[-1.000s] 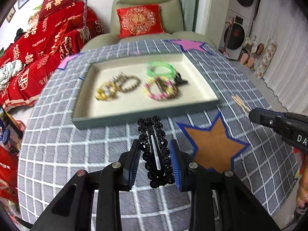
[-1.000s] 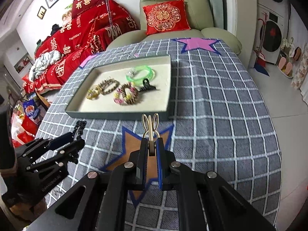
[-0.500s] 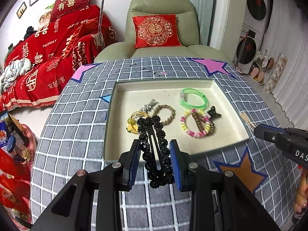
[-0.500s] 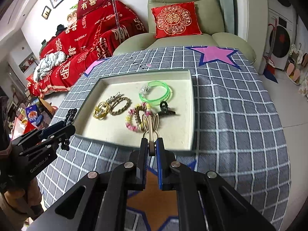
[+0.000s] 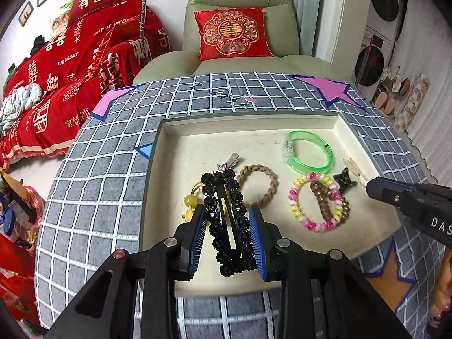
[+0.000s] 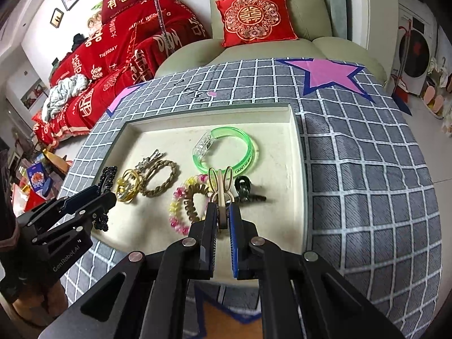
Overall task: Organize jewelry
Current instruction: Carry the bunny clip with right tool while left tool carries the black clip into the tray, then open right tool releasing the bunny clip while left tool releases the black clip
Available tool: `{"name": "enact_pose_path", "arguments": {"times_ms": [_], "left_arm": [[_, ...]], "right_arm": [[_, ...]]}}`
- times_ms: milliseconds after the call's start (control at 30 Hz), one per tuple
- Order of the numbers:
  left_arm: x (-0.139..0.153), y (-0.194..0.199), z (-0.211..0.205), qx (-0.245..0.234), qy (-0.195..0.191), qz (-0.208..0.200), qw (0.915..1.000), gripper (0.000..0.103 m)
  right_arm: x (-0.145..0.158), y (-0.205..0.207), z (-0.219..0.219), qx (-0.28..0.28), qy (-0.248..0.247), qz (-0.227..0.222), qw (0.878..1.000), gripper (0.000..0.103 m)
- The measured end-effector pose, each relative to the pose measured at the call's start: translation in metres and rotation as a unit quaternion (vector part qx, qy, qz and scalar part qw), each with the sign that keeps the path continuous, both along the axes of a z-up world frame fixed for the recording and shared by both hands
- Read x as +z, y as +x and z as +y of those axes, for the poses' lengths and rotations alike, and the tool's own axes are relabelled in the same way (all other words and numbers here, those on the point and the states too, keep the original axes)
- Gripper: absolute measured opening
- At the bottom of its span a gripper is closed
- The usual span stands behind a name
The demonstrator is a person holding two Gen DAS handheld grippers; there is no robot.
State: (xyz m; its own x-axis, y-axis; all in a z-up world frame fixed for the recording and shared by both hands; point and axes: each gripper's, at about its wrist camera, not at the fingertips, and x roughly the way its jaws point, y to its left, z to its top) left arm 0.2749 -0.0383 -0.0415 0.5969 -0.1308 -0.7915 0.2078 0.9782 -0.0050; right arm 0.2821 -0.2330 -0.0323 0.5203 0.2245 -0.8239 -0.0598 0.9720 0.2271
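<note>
On the left, the left tongs point(image 5: 228, 236) are clamped on a black beaded hair clip point(image 5: 227, 220), their blue pads pressing its two long sides; the clip stands lengthwise between them, over the near left part of the cream tray point(image 5: 248, 123). The tray lies on a counter point(image 5: 93, 195) covered in a grey checked cloth with pink stars at its far corners.

Inside the tray, from left to right in the left wrist view: a yellow beaded tie point(image 5: 190, 197) partly hidden behind the clip, a silver clip point(image 5: 230, 161) just beyond it, a tan braided hair band point(image 5: 261, 186), a pink and yellow bead bracelet point(image 5: 310, 200) with a brown spiral tie point(image 5: 329, 202) lying across it, a green translucent bangle point(image 5: 309, 152) farther back, and a small black claw clip point(image 5: 344, 179) near the right wall.

At the right, the right tongs point(image 6: 223, 217) are together on a thin beige clip with two rabbit-ear loops point(image 6: 220, 182), which pokes up past the tips. They are above the near middle of the tray, over the bracelets and just left of the black claw clip. In the left wrist view their tip shows at the right edge, over the tray's right side.

Beyond the counter stands a green armchair point(image 5: 240, 2) with a red cushion point(image 5: 233, 32), and a red blanket point(image 5: 70, 65) lies to the far left.
</note>
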Motion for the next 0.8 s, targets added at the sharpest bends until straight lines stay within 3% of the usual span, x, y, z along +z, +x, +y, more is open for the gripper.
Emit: {"name": "enact_pose_path", "arguments": {"times_ms": [400, 800], "left_arm": [[-0.027, 0.019, -0.007, -0.005, 0.029, 0.02, 0.9994, 0.039], [-0.033, 0.018, -0.012, -0.003, 0.049, 0.018, 0.9986, 0.04]], "right_arm": [[-0.026, 0.023, 0.008, -0.001, -0.009, 0.015, 1.0, 0.009], [-0.033, 0.023, 0.012, 0.004, -0.006, 0.018, 1.0, 0.01]]}}
